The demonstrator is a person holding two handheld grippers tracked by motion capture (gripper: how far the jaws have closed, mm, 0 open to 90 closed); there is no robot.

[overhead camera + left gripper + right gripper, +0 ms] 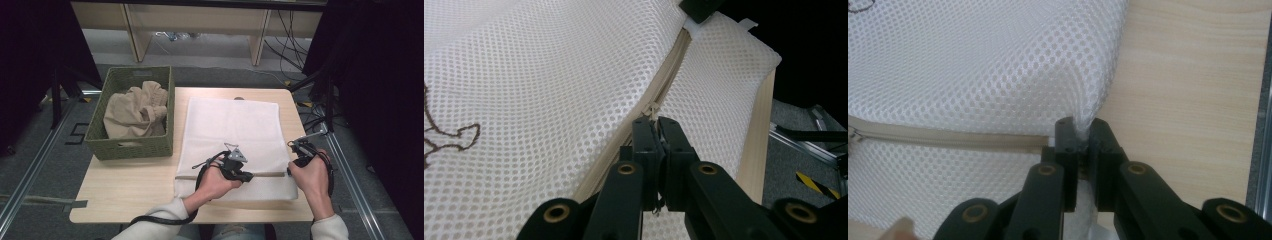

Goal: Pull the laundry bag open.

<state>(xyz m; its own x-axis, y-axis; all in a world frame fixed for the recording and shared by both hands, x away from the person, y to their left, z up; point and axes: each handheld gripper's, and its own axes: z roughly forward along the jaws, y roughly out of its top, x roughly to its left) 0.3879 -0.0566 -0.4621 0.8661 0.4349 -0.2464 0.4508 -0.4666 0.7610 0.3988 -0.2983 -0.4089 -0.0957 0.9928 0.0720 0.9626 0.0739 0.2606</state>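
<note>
White mesh laundry bag (pixel 230 135) lies flat; the right gripper (pixel 1082 131) pinches its end beside the zipper (pixel 943 136) as an anchor. Ahead of the left gripper (pixel 657 122), clamped on the zipper pull (pixel 653 109), the track runs taut for sliding.

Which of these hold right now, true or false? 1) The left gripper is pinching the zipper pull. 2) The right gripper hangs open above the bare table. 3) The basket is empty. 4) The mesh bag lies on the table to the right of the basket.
1) True: the left gripper is shut on the zipper pull of the mesh bag.
2) False: the right gripper is shut on the mesh at the bag's edge, near the zipper's end.
3) False: the green basket holds a bundle of beige cloth.
4) True: the bag lies flat on the wooden table, right of the basket.
</note>
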